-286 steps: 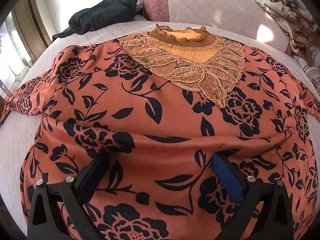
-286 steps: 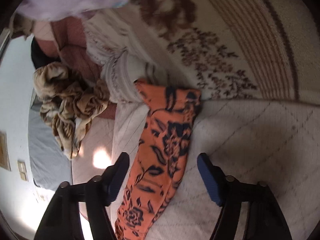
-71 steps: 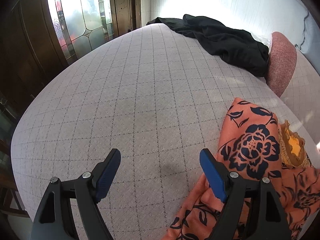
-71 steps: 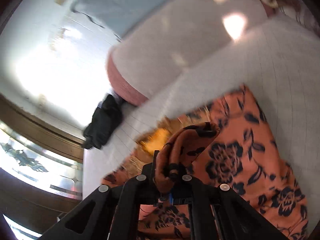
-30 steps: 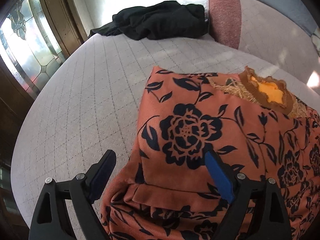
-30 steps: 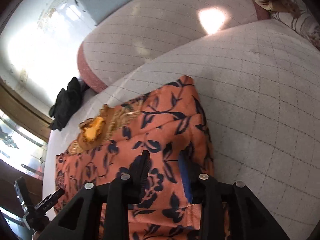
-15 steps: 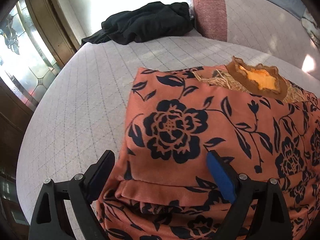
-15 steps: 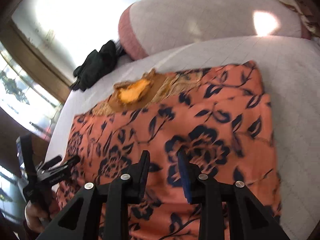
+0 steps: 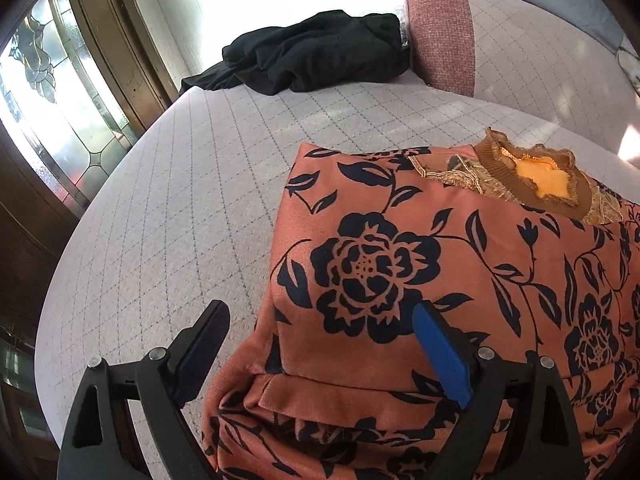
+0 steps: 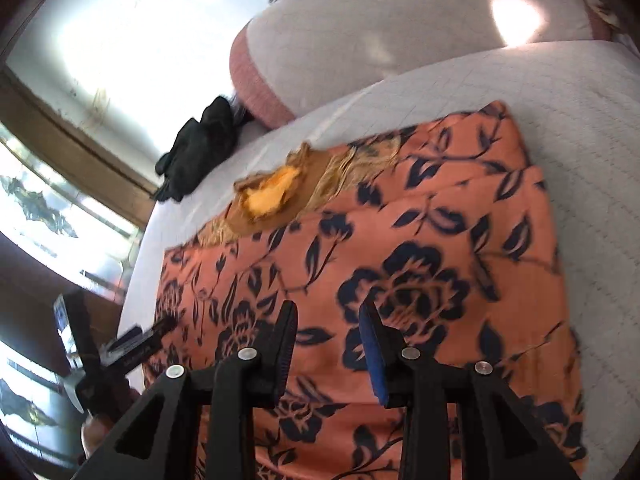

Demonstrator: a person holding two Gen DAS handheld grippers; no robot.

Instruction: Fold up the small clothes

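Observation:
An orange top with black flowers (image 9: 440, 264) lies on the quilted grey surface (image 9: 180, 208) with both sleeves folded in over the body. Its brown and gold collar (image 9: 532, 176) points away from me. My left gripper (image 9: 320, 344) is open and empty, low over the top's left folded edge. My right gripper (image 10: 328, 340) is open by a narrow gap and empty, above the middle of the top (image 10: 400, 280). The left gripper (image 10: 136, 340) also shows in the right wrist view, at the top's left edge.
A black garment (image 9: 320, 56) lies bunched at the far side by a pink-ended cushion (image 9: 440, 28). A leaded glass door (image 9: 60, 92) stands to the left. The quilted surface drops off at its left edge.
The right gripper let go of the folded-in sleeve and pulled back over the middle of the top, jaws opening slightly. The left gripper stayed open and edged closer to the left fold.

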